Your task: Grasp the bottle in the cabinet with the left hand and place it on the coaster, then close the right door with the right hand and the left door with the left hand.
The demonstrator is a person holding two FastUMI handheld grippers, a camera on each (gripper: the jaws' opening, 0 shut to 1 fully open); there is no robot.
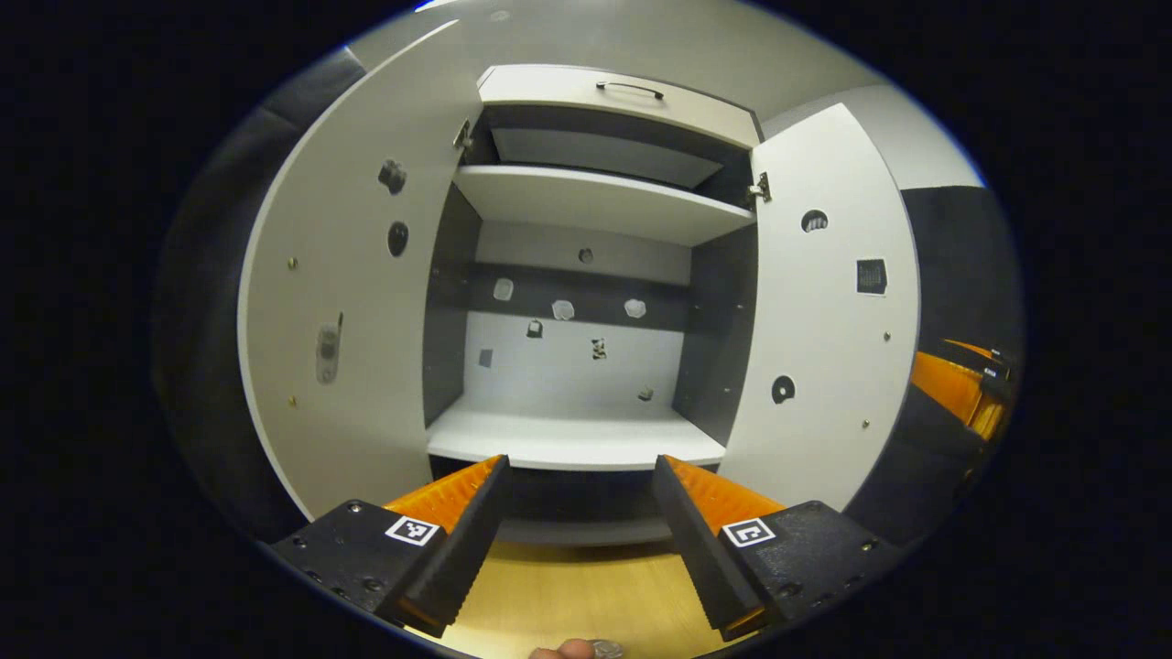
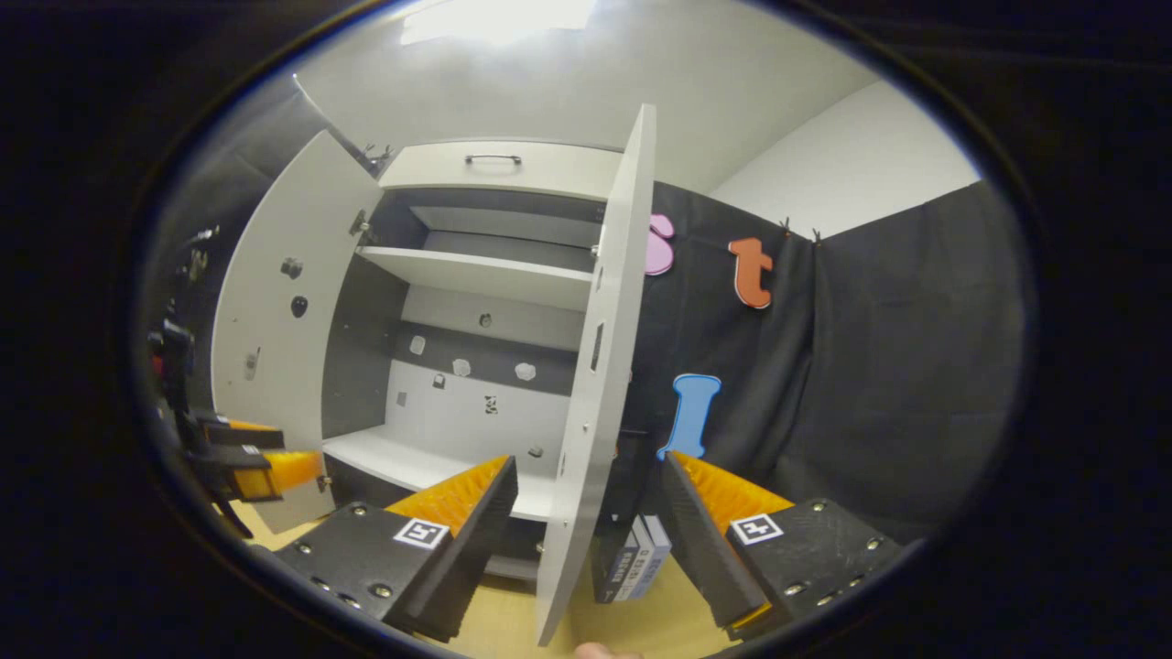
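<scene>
In the left gripper view the left gripper (image 1: pixel 579 476) faces straight into the open cabinet (image 1: pixel 586 275), jaws wide apart with nothing between them. Both doors stand open: the left door (image 1: pixel 352 302) swung out on one side, the right door (image 1: pixel 829 311) on the other. The lower shelf (image 1: pixel 572 439) is bare, and so is the upper shelf (image 1: pixel 604 201); small stickers or marks dot the back panel, too small to make out. A closed drawer front with a dark handle (image 1: pixel 630 88) sits at the top. The bottle cannot be made out anywhere inside the cabinet, and the coaster cannot be told either. At the very bottom edge, cut off by the rim, a fingertip and a small round shiny thing (image 1: pixel 606 649) show above the wooden table (image 1: pixel 568 595); what it is cannot be told. At the far edge of that view a part of the right gripper (image 1: pixel 961 384) peeks in.

In the right gripper view the right gripper (image 2: pixel 591 480) has its jaws apart, and the right door (image 2: pixel 600 366) stands edge-on between them, though whether either finger touches it cannot be told. Behind the door's lower edge stand some boxes (image 2: pixel 632 567), partly hidden. The left gripper (image 2: pixel 252 458) shows at the far side, half cut off.
</scene>
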